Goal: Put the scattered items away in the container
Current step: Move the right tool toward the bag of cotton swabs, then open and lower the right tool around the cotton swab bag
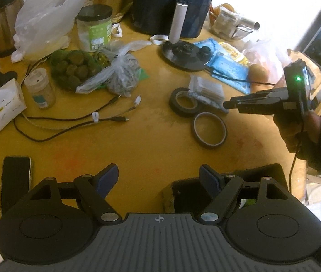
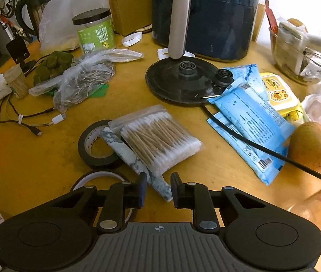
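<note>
left claw (image 1: 158, 176) spread wide, empty | dark container (image 1: 196, 192) beneath right finger | tape rolls (image 1: 209, 130) on table (image 1: 149, 140)

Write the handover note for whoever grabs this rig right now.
Left claw: open, empty, above the black container at the table's near edge.
Right claw: partly open, holding nothing, its fingers either side of the marbled strip.
On the table: cotton swab bag, black tape roll, clear tape ring.
Done: unclear; the container's inside is mostly hidden.
Left: swabs, strip and both tapes.
</note>
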`<state>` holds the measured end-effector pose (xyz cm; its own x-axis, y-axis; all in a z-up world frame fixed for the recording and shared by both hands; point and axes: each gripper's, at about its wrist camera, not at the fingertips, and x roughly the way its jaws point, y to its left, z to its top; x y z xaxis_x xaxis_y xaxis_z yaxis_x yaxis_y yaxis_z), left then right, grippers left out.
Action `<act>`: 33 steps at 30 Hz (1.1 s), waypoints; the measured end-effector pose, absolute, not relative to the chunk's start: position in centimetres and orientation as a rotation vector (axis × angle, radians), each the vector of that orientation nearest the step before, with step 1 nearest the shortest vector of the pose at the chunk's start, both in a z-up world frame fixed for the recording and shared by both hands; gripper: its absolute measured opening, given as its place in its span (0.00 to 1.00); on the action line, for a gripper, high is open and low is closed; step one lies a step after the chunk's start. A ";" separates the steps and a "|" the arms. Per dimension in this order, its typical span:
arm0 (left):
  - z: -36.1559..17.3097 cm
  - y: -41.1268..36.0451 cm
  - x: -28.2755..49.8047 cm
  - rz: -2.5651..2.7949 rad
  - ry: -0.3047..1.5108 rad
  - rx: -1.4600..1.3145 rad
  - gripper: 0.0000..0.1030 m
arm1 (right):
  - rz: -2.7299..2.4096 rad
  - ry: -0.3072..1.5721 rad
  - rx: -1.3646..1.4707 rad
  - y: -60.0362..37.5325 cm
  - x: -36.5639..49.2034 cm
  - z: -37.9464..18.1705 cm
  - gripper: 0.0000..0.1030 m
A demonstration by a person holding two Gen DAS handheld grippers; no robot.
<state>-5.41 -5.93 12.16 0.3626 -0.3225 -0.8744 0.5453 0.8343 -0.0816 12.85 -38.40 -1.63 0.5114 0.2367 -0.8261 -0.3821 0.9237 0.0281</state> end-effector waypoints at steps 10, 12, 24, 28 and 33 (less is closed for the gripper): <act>11.9 -5.6 -5.4 -0.547 1.076 0.238 0.76 | 0.376 0.971 -0.159 -38.2 13.6 -2.2 0.07; 11.9 -5.6 -5.4 -0.547 1.078 0.240 0.76 | 0.359 0.967 -0.165 -38.2 13.6 -2.1 0.02; 11.9 -6.2 -5.9 -0.560 1.072 0.255 0.76 | 0.303 0.945 -0.137 -40.3 12.2 -0.4 0.02; 11.8 -6.6 -6.1 -0.567 1.069 0.260 0.76 | 0.279 0.940 -0.100 -41.7 10.9 0.3 0.02; 11.7 -7.0 -6.4 -0.584 1.066 0.272 0.76 | 0.243 0.944 -0.063 -43.6 8.9 0.8 0.02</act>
<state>-6.40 -7.04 11.72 0.3523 -0.3166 -0.8807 0.5714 0.8181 -0.0655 8.86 -43.62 0.78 0.5612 0.1788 -0.8082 -0.2337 0.9709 0.0525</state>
